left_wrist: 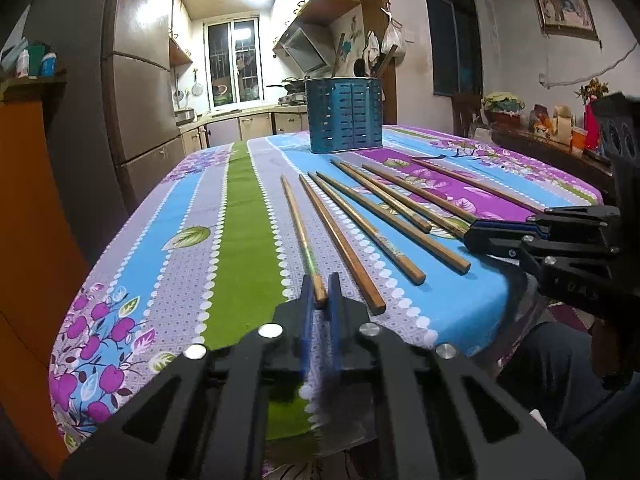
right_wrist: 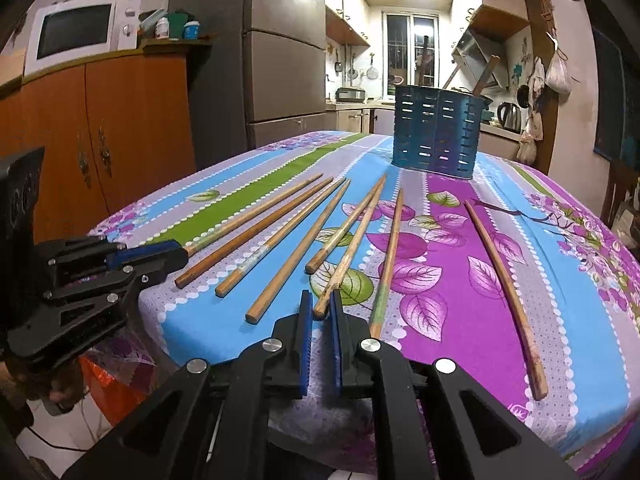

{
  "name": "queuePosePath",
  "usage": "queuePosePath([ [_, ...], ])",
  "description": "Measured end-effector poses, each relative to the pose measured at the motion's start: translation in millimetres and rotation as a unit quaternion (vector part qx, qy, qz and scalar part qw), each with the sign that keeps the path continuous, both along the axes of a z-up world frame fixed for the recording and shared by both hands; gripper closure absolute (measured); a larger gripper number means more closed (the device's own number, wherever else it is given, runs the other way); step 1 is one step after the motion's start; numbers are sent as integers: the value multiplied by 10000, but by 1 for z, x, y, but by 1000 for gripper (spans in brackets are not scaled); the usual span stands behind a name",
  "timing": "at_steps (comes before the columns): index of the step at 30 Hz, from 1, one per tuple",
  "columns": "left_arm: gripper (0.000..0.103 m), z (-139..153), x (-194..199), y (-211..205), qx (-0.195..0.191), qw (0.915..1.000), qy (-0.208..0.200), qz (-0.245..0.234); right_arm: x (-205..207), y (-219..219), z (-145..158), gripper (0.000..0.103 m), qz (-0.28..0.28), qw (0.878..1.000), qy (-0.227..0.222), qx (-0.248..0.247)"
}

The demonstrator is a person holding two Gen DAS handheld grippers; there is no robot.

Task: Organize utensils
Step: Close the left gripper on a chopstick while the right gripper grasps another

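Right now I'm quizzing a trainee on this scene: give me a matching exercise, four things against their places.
1 utensil holder
2 curved chopstick
3 microwave
4 left gripper

a on the orange cabinet
b jaws around the leftmost chopstick's end
c upright, far side of the table
d lying alone, rightmost

Pairs: 1-c, 2-d, 3-a, 4-b

Slotted blue metal utensil holder (right_wrist: 438, 136) is standing upright at the far middle of the floral-clothed tabletop (right_wrist: 580, 320), well behind everything else. Eight wooden chopsticks (right_wrist: 298, 250) are lying fanned across the near half, ends toward the near edge. Curved wooden chopstick (right_wrist: 506, 288) is lying apart at the right. Leftmost wooden chopstick (left_wrist: 300, 232) is lying beside the others.
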State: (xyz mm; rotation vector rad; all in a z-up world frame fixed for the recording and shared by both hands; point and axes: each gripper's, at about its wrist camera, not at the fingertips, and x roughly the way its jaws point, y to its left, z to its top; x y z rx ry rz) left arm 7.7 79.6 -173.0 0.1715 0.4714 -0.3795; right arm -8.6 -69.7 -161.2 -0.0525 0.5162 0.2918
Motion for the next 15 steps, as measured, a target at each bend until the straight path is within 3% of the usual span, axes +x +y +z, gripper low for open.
queuePosePath([
  [7, 98, 15, -1, 6, -87, 9999, -138, 54, -7, -8, 16, 95, -41, 9995, -295, 101],
  [15, 98, 65, 2, 6, -100, 9971, -752, 18, -22, -24, 65, 95, -60, 9948, -1018, 19],
])
